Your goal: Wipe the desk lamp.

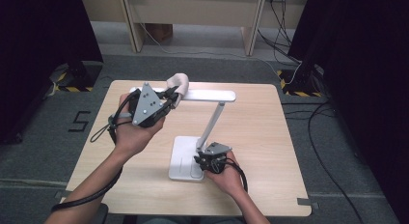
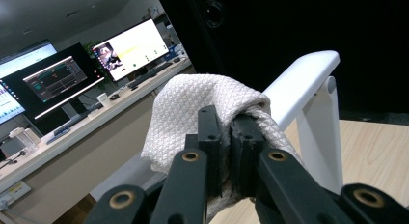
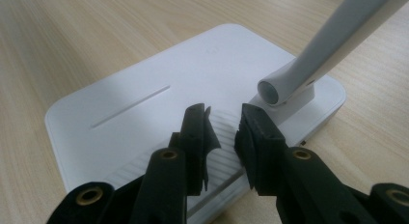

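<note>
A white desk lamp stands on the wooden table, with its flat base (image 1: 181, 161) near the front and its slanted arm (image 1: 213, 121) rising to a long head (image 1: 208, 95). My left gripper (image 1: 172, 96) is shut on a pale woven cloth (image 1: 178, 81), which lies against the left end of the lamp head. In the left gripper view the cloth (image 2: 193, 103) drapes over my jaws (image 2: 229, 119), right beside the lamp head (image 2: 301, 74). My right gripper (image 1: 205, 162) points down at the base. Its jaws (image 3: 224, 120) stand slightly apart over the ribbed part of the base (image 3: 144, 89), with nothing between them, next to the arm's foot (image 3: 284, 86).
The table (image 1: 270, 137) has bare wood around the lamp. Black stands and cables sit on the floor to the left and right. A desk with lit monitors (image 2: 130, 48) runs behind the lamp in the left gripper view.
</note>
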The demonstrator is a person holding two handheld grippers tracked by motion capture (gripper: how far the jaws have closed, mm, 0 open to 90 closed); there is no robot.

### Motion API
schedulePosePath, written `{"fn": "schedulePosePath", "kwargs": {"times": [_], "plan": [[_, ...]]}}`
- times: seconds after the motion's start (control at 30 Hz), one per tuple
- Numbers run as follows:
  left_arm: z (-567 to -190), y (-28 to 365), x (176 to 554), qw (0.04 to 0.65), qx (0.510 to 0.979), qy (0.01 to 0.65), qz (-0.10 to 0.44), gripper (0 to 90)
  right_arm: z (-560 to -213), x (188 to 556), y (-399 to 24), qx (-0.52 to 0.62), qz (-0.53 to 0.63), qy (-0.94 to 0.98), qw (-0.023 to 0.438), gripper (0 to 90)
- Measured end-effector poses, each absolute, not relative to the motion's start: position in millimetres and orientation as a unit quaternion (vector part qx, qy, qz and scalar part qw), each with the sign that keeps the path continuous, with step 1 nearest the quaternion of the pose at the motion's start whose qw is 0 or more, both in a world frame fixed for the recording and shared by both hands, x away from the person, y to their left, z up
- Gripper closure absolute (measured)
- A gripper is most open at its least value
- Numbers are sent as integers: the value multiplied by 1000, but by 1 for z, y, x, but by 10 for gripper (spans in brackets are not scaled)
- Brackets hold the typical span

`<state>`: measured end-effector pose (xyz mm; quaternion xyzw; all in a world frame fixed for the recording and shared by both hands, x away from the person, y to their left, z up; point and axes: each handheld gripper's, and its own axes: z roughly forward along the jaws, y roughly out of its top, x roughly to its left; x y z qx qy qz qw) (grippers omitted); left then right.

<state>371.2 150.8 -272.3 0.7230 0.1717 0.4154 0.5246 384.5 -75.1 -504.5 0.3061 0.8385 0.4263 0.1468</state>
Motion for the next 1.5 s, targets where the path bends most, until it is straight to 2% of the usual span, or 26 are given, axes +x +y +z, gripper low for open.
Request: {"fn": "schedulePosePath", "kwargs": {"times": [1.5], "plan": [[-272,117,372,529,734,151,398,841,-504,385,-75,305,425,839,146,724]]}}
